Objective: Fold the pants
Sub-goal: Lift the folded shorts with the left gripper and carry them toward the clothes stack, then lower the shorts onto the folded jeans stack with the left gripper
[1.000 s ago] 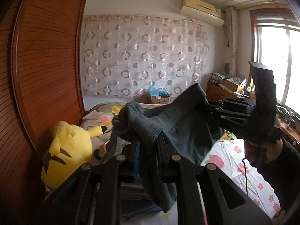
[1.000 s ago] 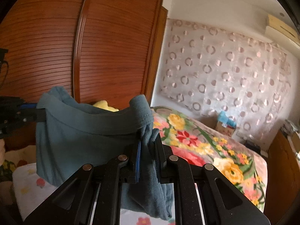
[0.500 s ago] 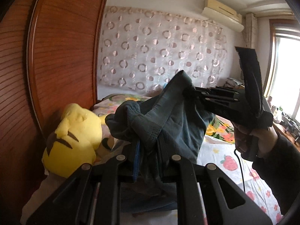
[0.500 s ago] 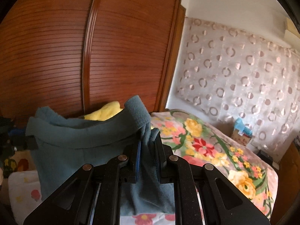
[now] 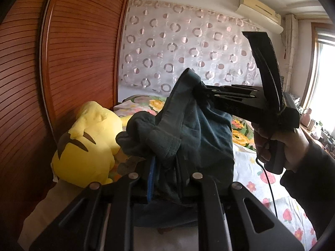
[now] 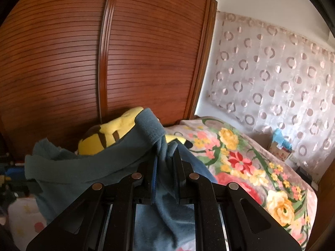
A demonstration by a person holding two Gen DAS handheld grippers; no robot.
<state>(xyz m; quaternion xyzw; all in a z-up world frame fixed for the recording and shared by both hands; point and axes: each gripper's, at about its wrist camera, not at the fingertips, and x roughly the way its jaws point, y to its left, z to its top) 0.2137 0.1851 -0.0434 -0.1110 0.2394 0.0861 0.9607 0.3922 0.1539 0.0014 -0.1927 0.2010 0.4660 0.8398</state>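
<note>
Dark teal pants (image 5: 201, 138) hang in the air over the bed, held at two places along the waistband. My left gripper (image 5: 165, 167) is shut on a bunched fold of the waistband near the bottom of the left wrist view. The right gripper (image 5: 199, 92) appears there too, coming in from the right in a person's hand (image 5: 278, 146), pinching the other end of the waistband. In the right wrist view my right gripper (image 6: 165, 159) is shut on the pants (image 6: 88, 171), which sag to the left toward the dim left gripper at the frame's edge.
A yellow plush toy (image 5: 83, 146) lies by the wooden wardrobe doors (image 5: 62, 73). A floral blanket (image 6: 251, 167) covers the bed, with a strawberry-print sheet (image 5: 272, 188) nearer. A patterned curtain (image 5: 188, 52) hangs on the far wall. A window (image 5: 326, 73) is at the right.
The right gripper has swung in toward the left one, so the waistband between them now sags and bunches. Both views have turned toward the wardrobe and plush toy, and the pants hang lower.
</note>
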